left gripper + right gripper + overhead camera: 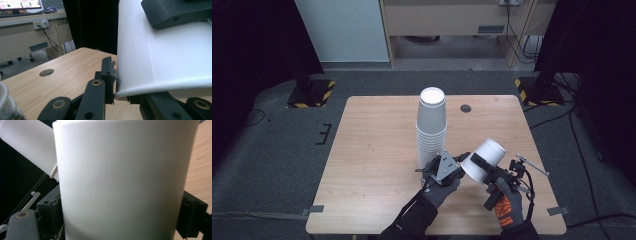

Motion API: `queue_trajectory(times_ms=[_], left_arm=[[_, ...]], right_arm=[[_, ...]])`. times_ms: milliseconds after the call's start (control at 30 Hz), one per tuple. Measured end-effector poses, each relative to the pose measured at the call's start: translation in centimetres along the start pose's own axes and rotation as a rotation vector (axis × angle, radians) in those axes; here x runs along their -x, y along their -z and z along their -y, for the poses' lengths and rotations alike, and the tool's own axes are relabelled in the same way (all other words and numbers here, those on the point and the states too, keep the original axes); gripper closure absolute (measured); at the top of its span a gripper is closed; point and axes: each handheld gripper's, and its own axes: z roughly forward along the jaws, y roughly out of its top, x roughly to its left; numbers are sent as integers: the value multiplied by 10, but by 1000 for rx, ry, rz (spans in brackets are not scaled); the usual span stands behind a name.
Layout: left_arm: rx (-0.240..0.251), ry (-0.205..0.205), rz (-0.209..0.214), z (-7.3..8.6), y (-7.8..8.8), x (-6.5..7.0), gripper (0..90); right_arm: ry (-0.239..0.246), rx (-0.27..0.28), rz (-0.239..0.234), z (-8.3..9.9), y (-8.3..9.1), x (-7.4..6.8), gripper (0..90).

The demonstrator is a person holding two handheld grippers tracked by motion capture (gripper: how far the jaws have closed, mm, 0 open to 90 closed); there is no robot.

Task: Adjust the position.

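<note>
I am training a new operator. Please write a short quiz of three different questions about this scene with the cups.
1. True or false: the stack of cups stands upside down on the table.
2. Which gripper grips the single cup around its body? A) left B) right
3. Which part of that cup do the left gripper fingers pinch?

Key: 1. True. 2. B, the right gripper. 3. Its rim.

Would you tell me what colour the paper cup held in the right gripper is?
Plain white paper cup, with no print; the right gripper view shows it best.
</note>
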Motion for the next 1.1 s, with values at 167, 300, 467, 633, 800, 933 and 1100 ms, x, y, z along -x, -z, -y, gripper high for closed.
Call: queue_trajectory(times_ms=[167,300,467,633,800,933,1100], left_arm=[[-8,-9,10,1,2,2,820],[-9,-4,13,1,4,2,826],[-13,-2,21,1,8,1,832],[-20,3,28,2,11,1,834],[-24,4,29,2,15,1,836],[-23,6,31,2,17,1,838],[-23,2,34,2,19,2,841]], right_arm=[[-5,3,-7,-1,0,1,148],[-1,-1,-16,-2,0,2,148],[10,-2,-22,-3,-1,2,147],[17,-8,-25,-3,-2,3,136],[32,-9,-30,-4,-3,4,124],[41,-2,-29,-5,-3,6,108],[30,-4,-32,-7,-2,9,94]])
